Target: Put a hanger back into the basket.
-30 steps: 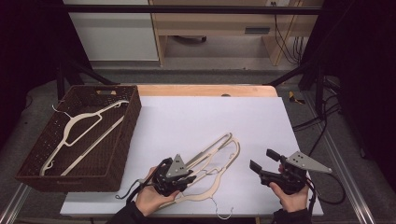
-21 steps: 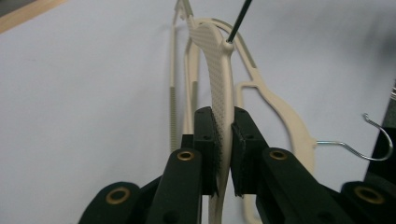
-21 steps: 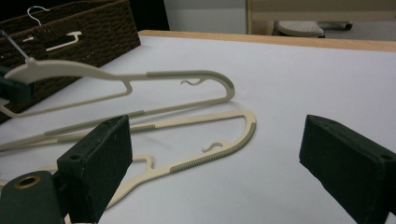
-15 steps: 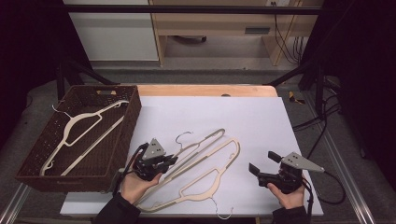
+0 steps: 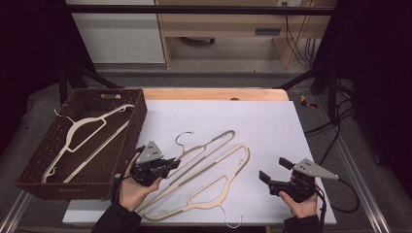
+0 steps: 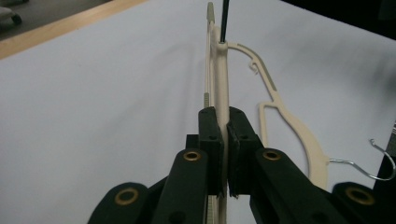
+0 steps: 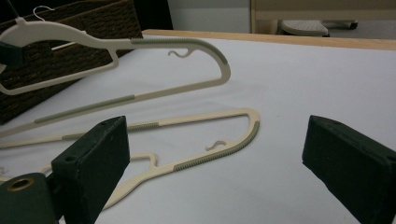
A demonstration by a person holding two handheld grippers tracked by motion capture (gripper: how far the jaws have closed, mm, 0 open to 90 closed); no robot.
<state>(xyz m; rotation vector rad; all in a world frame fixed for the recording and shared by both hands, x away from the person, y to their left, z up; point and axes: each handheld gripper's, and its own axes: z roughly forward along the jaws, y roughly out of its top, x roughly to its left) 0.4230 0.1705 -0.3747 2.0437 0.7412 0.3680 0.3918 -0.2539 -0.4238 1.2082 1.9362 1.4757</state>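
My left gripper (image 5: 171,164) is shut on the bar of a cream plastic hanger (image 5: 214,143), which is tilted up off the table with its wire hook (image 5: 184,136) pointing to the far side. In the left gripper view the pads (image 6: 211,135) pinch that hanger (image 6: 219,70) edge-on. A second cream hanger (image 5: 233,170) lies flat on the white table sheet (image 5: 252,121) beside it, hook (image 5: 229,221) toward the front edge. My right gripper (image 5: 274,170) hovers at the front right, open; its jaws have just been opening with nothing between them. Ahead of it lie both hangers (image 7: 140,44) (image 7: 210,158).
A dark wicker basket (image 5: 138,121) stands at the table's left with another cream hanger (image 5: 87,128) inside; its wall (image 7: 70,23) is in the right gripper view too. A wooden table edge (image 5: 214,93) runs along the back. Cables hang at the right.
My left gripper has moved left and risen with the hanger in its grip, pulling it away from the second hanger. The right gripper stayed in place, its jaws a little wider.
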